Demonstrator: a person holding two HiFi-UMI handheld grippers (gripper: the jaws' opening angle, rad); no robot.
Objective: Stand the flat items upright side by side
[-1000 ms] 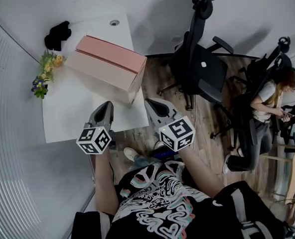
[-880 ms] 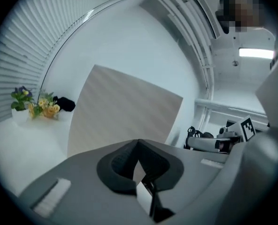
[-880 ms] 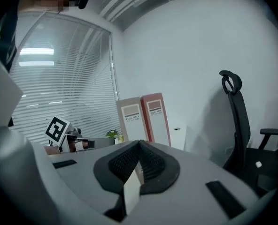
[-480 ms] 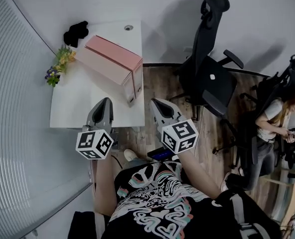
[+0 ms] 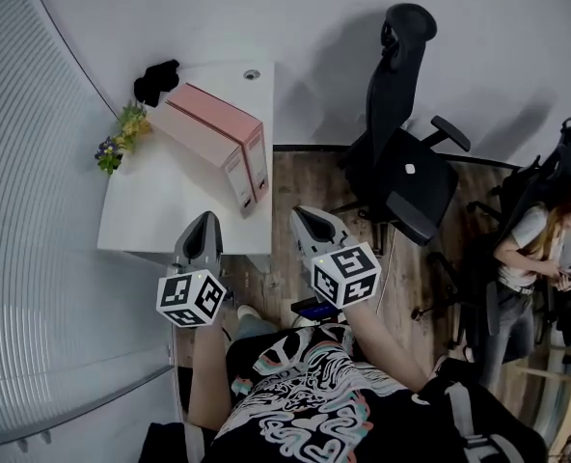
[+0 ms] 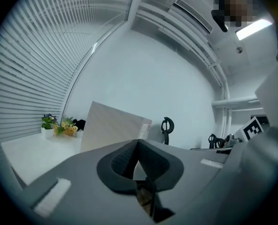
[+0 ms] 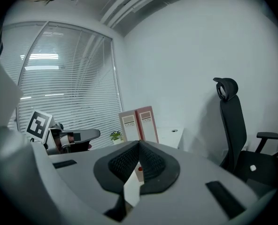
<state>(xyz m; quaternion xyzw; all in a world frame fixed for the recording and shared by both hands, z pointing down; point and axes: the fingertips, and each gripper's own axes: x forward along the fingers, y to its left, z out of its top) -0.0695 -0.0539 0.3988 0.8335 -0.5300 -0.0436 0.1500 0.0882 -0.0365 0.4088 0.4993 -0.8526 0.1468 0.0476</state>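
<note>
— Both grippers backed away from the table (image 5: 160,210) over the last second?
— Yes. The binders (image 5: 230,145) now look smaller and farther off.
— And the jaws?
— On the left gripper (image 5: 203,222) they are pressed together on nothing. The right gripper (image 5: 307,218) is likewise closed and empty.
— Where are the grippers?
— The left tip hangs over the table's near edge. The right tip is just off its near right corner, above the floor (image 5: 295,177).
— The binders?
— Two pink ones stand upright on the table by its right edge, touching side by side, spines toward the grippers. Flowers (image 5: 120,135) sit at the table's left edge.
</note>
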